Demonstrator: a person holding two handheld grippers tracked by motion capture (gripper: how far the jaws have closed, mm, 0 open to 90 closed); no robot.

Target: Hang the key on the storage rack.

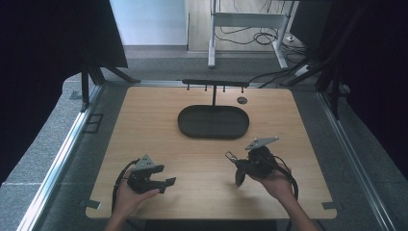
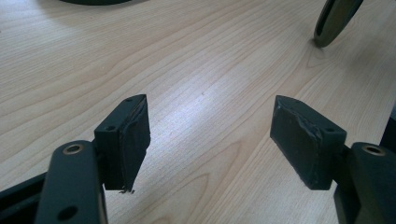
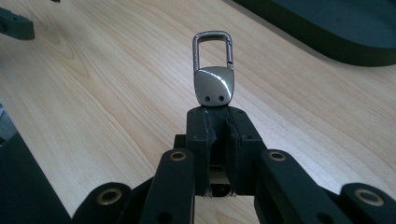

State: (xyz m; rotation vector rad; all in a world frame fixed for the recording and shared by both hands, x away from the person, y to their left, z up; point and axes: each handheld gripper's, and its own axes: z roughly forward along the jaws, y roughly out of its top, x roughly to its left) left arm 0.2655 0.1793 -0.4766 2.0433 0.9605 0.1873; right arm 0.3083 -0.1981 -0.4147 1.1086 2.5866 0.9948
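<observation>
My right gripper [image 1: 240, 164] [image 3: 217, 112] is shut on a keychain with a dark strap. Its silver metal clasp [image 3: 213, 70] [image 1: 230, 156] sticks out past the closed pads. In the high view the strap's dark loop [image 1: 239, 177] hangs below that gripper, and in the left gripper view the loop [image 2: 337, 18] reaches the wood. My left gripper [image 1: 163, 175] [image 2: 210, 112] sits low over the table's near left part, open, with bare wood between its pads. A black oval tray [image 1: 192, 132] lies at the table's middle back, and a T-shaped hook rack [image 1: 215, 83] rises from it.
The wooden table [image 1: 144, 130] has a small round dark disc [image 1: 242, 100] near its far edge, right of the rack. Metal rails run along both sides. Beyond the far edge stand a white frame leg [image 1: 211, 53] and loose cables [image 1: 260, 36] on the floor.
</observation>
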